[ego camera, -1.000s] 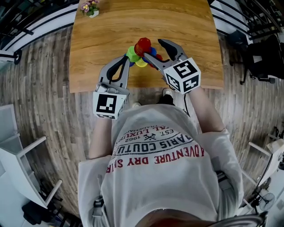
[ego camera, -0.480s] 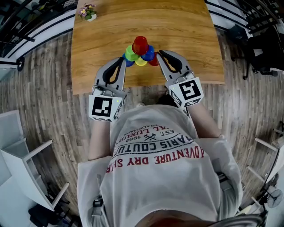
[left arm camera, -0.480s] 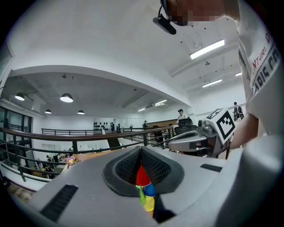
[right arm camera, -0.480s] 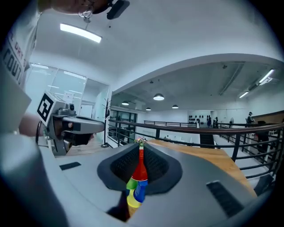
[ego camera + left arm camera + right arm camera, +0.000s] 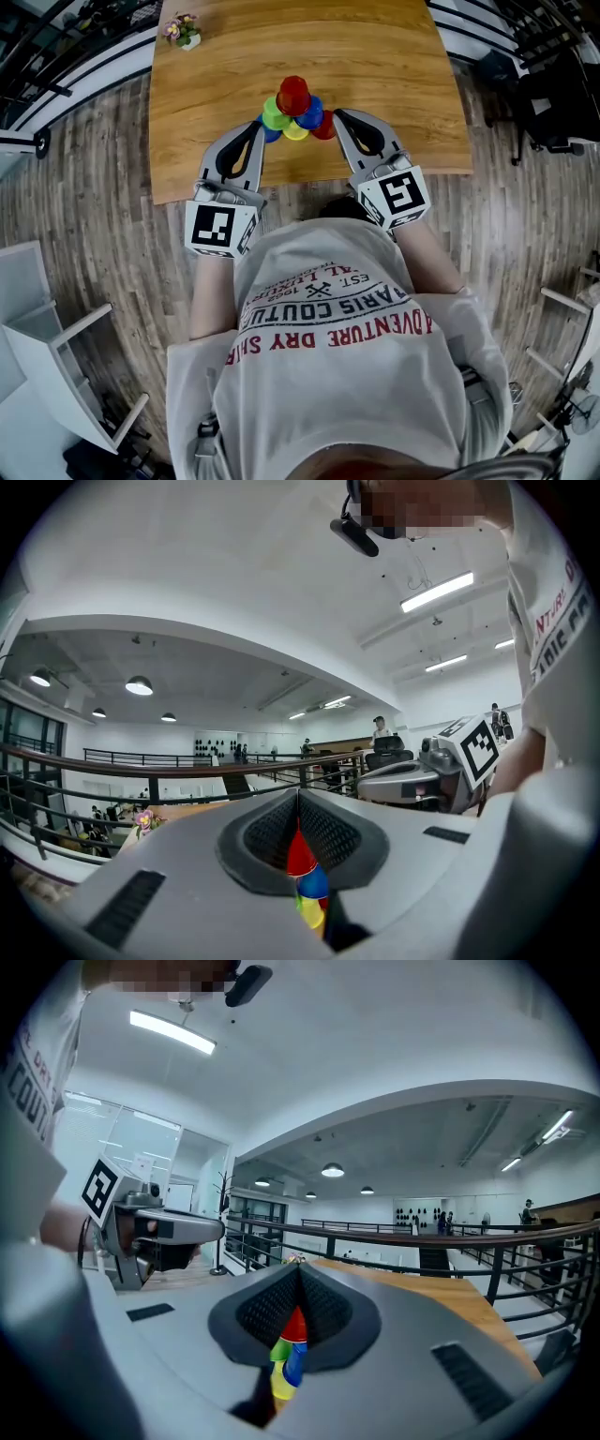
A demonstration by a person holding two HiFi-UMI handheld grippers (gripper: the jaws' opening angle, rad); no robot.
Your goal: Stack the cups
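1. Jaws of right gripper have just been closing and now meet, with nothing between them; left gripper is also closed and empty.
2. Cup pyramid sits between both tips, just beside them.
3. Stack on table looks finished; grippers likely flank it to avoid toppling.
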